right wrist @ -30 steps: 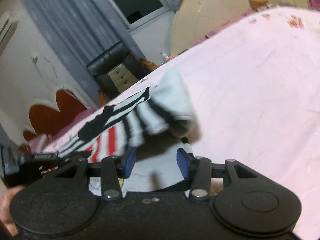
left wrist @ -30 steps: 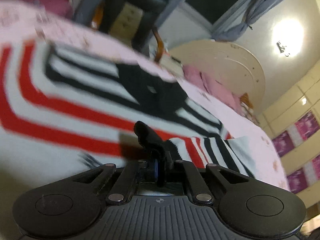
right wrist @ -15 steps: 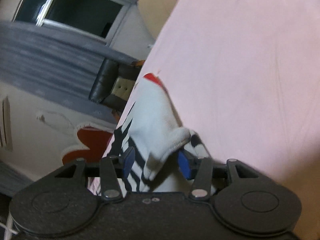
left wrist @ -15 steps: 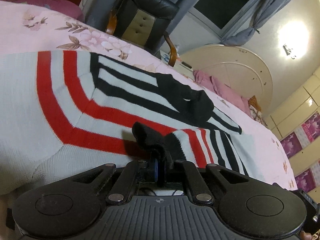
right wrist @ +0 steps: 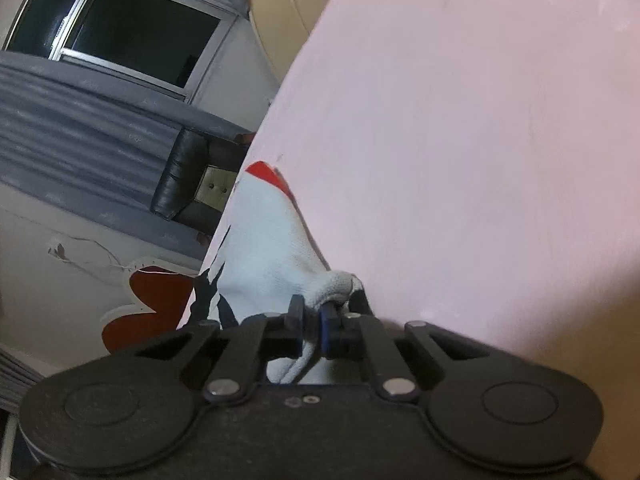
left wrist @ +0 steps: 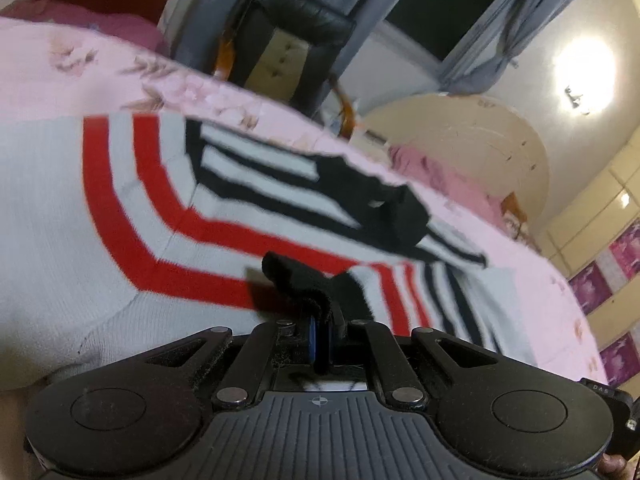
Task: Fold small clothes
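Left gripper (left wrist: 320, 332) clamped on black cuff (left wrist: 304, 280); right gripper (right wrist: 314, 326) pinched onto white hem (right wrist: 336, 286). Beyond, striped sweater (left wrist: 120, 200) spread across pink bed (right wrist: 460, 140) toward its far edge (soft, light knit). Best gripped by edges.

White sweater (left wrist: 80, 216) striped red and black on pink bedspread (right wrist: 460, 140)
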The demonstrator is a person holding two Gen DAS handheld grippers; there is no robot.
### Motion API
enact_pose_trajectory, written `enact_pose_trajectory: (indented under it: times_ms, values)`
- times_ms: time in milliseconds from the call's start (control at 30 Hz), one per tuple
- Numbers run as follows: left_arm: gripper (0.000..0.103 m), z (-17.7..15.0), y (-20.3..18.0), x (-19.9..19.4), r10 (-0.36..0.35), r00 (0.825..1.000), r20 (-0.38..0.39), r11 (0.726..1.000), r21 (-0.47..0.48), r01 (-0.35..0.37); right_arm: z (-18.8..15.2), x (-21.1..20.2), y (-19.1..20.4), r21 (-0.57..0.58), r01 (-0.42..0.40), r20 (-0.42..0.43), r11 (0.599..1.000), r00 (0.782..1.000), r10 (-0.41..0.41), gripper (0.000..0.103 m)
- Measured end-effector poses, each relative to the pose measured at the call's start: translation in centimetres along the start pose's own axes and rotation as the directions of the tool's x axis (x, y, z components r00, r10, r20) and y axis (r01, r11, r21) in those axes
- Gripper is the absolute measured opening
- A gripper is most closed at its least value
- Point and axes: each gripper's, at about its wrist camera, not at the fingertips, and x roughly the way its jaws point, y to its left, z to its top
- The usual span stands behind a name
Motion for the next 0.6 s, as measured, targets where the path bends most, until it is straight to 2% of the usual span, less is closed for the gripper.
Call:
enact_pose_trajectory:
  times_ms: [67,133,200,300,367,467,533,600]
  values:
    - [0.005,-0.2,-0.2,0.4,0.035,0.999,-0.014,0.999,0.028,-0.034,0.0,-0.5,1.4,-0.093,0.006,0.016,0.996,1.0,-0.004,0.009]
    - [0.005,-0.5,0.5,1.1,0.035,0.999,-0.036,0.999,-0.005,-0.035,0.1,0.4,1.0,-0.092,0.054,-0.034,0.994,0.998,-0.058,0.006]
    - [0.005,-0.5,0.7,1.1,0.026,0.999,-0.03,1.0,-0.008,-0.026,0.5,-0.2,0.8,-0.086,0.025,-0.052,0.996,0.998,-0.029,0.013]
    - [0.005,-0.4,0.7,1.0,0.019,1.0,-0.023,1.0,-0.002,-0.019,0.6,-2.4,2.4,-0.213,-0.017,-0.013,0.977,1.0,0.014,0.024]
    - [0.005,-0.4,0.8,1.2,0.016,1.0,-0.024,1.0,-0.001,-0.016,1.1,-2.7,3.3,-0.296,0.002,0.026,0.955,1.0,0.006,0.027]
    - [0.005,-0.4,0.6,1.2,0.018,1.0,-0.025,1.0,0.003,-0.018,2.8,-1.0,3.6,-0.308,0.013,0.031,0.951,1.0,-0.003,0.028]
    - [0.005,-0.3,0.6,1.3,0.02,0.999,-0.027,1.0,0.004,-0.02,3.5,1.0,3.8,-0.318,0.013,-0.023,0.948,1.0,-0.021,0.029]
    - [0.005,-0.2,0.4,1.1,0.018,1.0,-0.019,1.0,0.008,-0.018,3.2,3.0,4.0,-0.348,0.007,-0.13,0.937,0.99,-0.056,0.012]
